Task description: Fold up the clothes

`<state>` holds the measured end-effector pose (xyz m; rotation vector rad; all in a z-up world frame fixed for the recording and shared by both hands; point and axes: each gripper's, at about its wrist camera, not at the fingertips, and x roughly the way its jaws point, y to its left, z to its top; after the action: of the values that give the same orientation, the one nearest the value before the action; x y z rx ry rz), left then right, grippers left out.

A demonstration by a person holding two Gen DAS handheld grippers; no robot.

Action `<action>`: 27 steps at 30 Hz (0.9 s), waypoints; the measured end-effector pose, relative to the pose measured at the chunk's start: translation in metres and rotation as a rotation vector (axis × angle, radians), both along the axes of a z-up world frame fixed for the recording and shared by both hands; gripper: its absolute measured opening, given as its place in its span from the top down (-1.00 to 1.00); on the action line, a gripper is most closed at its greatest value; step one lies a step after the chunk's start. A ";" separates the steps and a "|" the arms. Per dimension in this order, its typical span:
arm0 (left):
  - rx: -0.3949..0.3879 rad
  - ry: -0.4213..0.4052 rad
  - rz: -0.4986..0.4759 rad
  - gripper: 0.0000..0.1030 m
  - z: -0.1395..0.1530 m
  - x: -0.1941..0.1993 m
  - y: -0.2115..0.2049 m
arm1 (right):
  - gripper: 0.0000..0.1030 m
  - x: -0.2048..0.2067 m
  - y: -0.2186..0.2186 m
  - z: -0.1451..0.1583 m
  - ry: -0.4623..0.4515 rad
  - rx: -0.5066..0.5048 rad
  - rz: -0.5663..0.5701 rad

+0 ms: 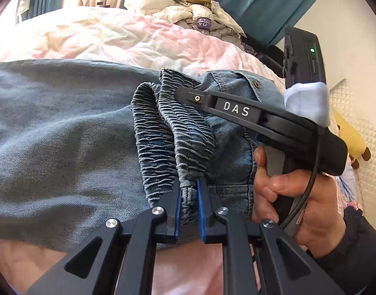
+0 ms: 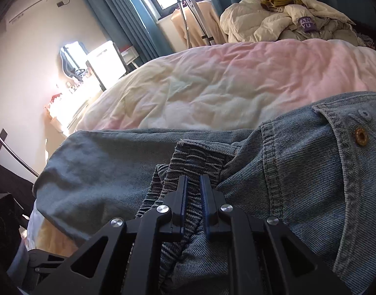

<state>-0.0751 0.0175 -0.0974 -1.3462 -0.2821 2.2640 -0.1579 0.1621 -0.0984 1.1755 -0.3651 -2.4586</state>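
The pink duvet [image 2: 224, 78] gives you a wide, soft surface, and the denim trousers [image 1: 52, 127] lie across its near side, legs running off to the left in the left wrist view — flat there, bunched only at the top. Beyond them the duvet is bare up to the cream jacket heap [image 2: 286, 22], so you have open room to carry a fold away from you. The elastic waistband [image 1: 168, 127] is gathered into ridges because both tongs pinch it close together. Your left gripper [image 1: 188, 184] is clenched on a fold of the waistband; your right gripper [image 2: 194, 184] is clamped on the same band — its hand [image 1: 296, 196] just beside the left one.
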 end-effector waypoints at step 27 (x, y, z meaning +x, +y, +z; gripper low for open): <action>-0.125 0.096 0.293 0.23 0.049 0.037 -0.058 | 0.77 0.088 0.019 0.075 0.133 0.046 -0.068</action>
<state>-0.0380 -0.0408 -0.0489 -1.3243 -0.3278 2.6196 -0.0699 0.1815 -0.0232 1.0258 -0.3160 -2.6010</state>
